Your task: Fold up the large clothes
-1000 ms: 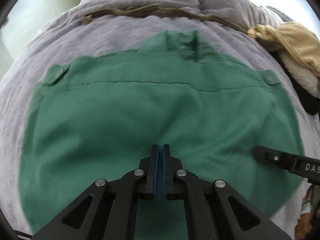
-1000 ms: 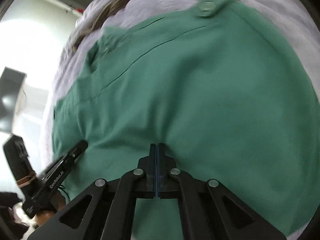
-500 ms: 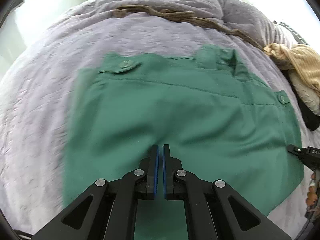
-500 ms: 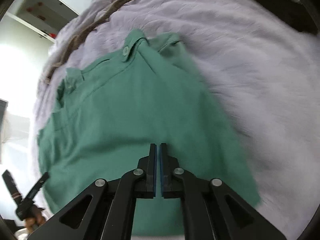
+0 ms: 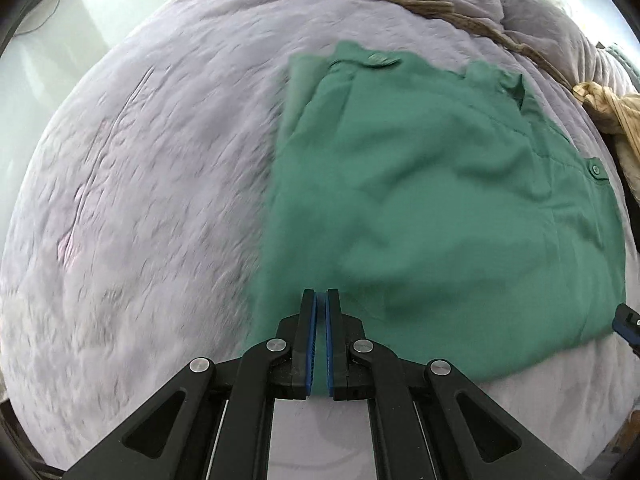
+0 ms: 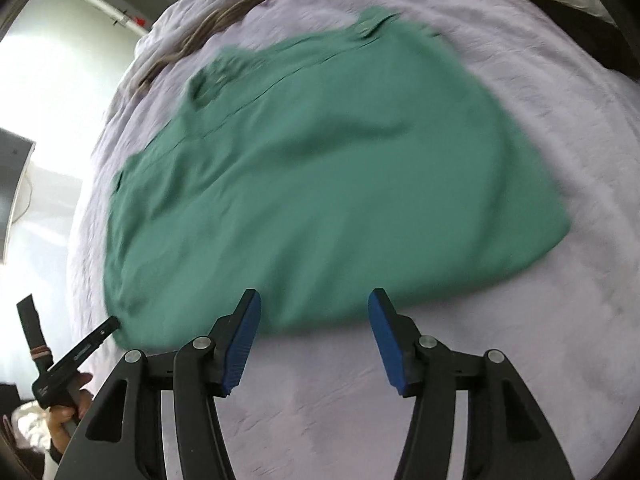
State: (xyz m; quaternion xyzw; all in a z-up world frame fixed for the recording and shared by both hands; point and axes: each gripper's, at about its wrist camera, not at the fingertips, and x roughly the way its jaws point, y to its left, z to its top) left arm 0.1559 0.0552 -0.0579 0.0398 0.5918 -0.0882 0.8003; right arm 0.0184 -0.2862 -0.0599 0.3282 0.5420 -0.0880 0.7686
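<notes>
The green shirt point(image 6: 320, 168) lies flat on the bed point(image 6: 540, 320), its near hem just ahead of the right gripper point(image 6: 314, 316), whose jaws are opening on nothing, while the left gripper point(image 5: 321, 308) hovers clenched over the near-left corner.

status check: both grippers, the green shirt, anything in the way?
Left gripper shut on green shirt hem. Right gripper opening, nothing between its fingers. Shirt flat on lilac bedspread. Tan garment beside it, not blocking.
</notes>
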